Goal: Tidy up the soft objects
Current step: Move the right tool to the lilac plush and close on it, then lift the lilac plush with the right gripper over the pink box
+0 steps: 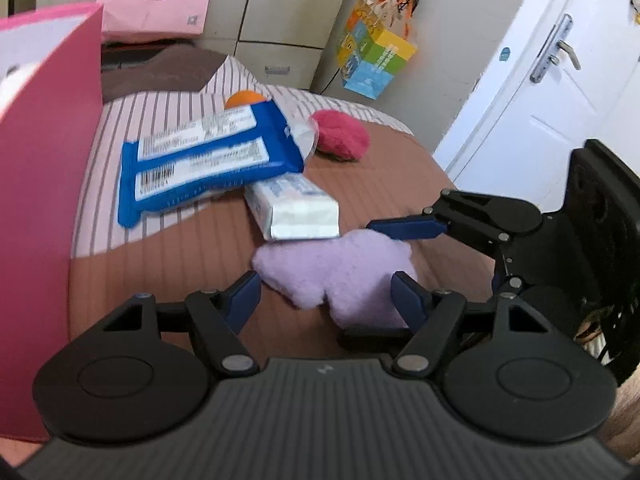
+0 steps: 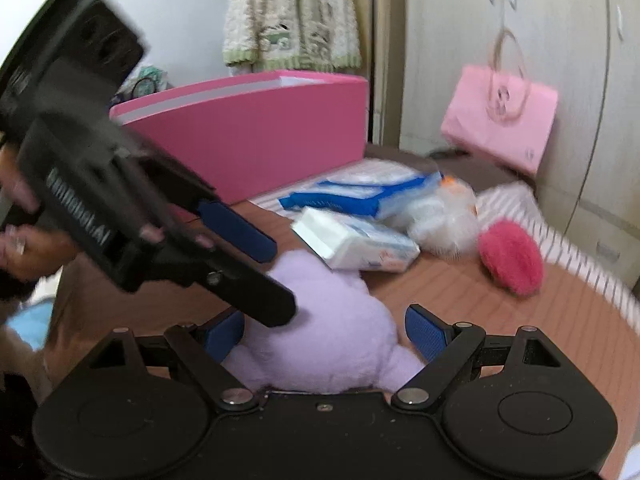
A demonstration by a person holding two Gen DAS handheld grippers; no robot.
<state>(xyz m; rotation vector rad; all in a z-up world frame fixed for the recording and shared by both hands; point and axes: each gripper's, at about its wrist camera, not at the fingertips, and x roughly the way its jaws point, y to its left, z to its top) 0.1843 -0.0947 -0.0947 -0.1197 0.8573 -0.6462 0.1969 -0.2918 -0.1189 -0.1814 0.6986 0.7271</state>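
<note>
Both grippers converge on the lilac plush toy [image 1: 336, 272], which lies on the brown bed cover [image 1: 168, 264] near the bed's front edge, presumably because a broad, limp thing is lifted more surely from two sides; the left gripper [image 1: 326, 300] straddles one lobe, its fingers spread with the right-hand pad at or against the pile and the other clear, so nothing is pinched yet; the right gripper [image 2: 324, 334] stands wide about the plush body, pads beside the fur without pressing it. The pink box [image 2: 256, 136] stands open at the bed's far side, probably the destination. A white tissue pack [image 1: 296, 212] overlaps the toy's far edge; a blue packet [image 1: 208, 164] lies beyond it, and a pink pompom [image 1: 340, 134] sits apart towards the striped sheet [image 1: 100, 184]. The left view shows a door [image 1: 552, 80] and a coloured paper bag [image 1: 376, 60]; only the right view shows a white fluffy toy [image 2: 444, 224], a hanging cardigan [image 2: 292, 16] and the hand [image 2: 28, 240] gripping the left tool.
</note>
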